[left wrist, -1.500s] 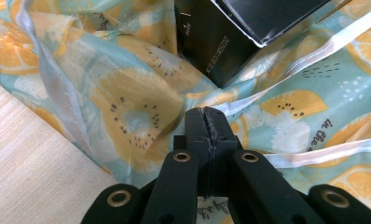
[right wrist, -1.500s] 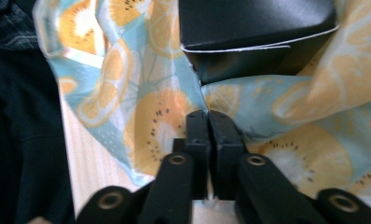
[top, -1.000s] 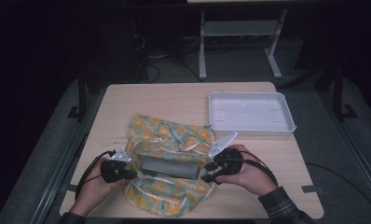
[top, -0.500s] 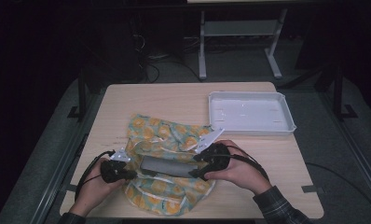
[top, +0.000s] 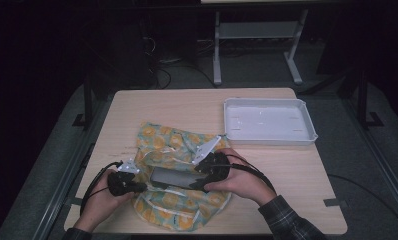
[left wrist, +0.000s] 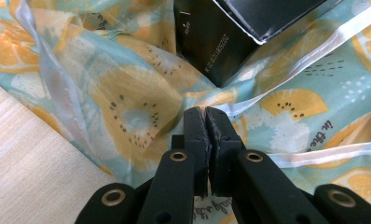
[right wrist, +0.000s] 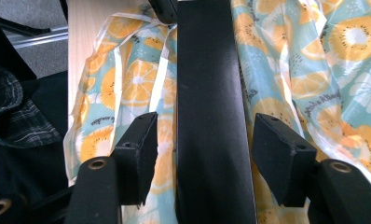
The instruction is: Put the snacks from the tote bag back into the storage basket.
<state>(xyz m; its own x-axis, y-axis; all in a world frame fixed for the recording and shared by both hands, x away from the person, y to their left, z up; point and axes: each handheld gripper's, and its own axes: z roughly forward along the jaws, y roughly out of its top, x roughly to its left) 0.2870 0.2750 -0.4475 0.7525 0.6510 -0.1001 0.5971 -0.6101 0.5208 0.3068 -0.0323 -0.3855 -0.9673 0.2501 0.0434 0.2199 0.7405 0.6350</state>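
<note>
- Lying lengthwise on the cloth (top: pixel 177 200), the black box (top: pixel 174 178) sits near the table's (top: pixel 187 107) front edge, left of its middle.
- In the right tool view the box (right wrist: pixel 211 116) runs up between that tool's (right wrist: pixel 204 156) jaws, with a gap on each side; the pads do not press on it.
- Those jaws have just been spreading wider, and the box is between them, unheld.
- From above, the right tool (top: pixel 213 169) is at the box's right end, its hand (top: pixel 242 180) behind it.
- The left tool (left wrist: pixel 206 126) has its jaws pressed together, pinching a fold of the cloth (left wrist: pixel 127 102) just beside a corner of the box (left wrist: pixel 221 42).
- From above, the left tool (top: pixel 124 184) is at the box's left end, held by the left hand (top: pixel 99 200).
- The cloth, printed with orange and kiwi slices, spreads from the front edge toward the table's middle.
- A white tray (top: pixel 269 121) stands near the back right corner, well apart from the cloth.
</note>
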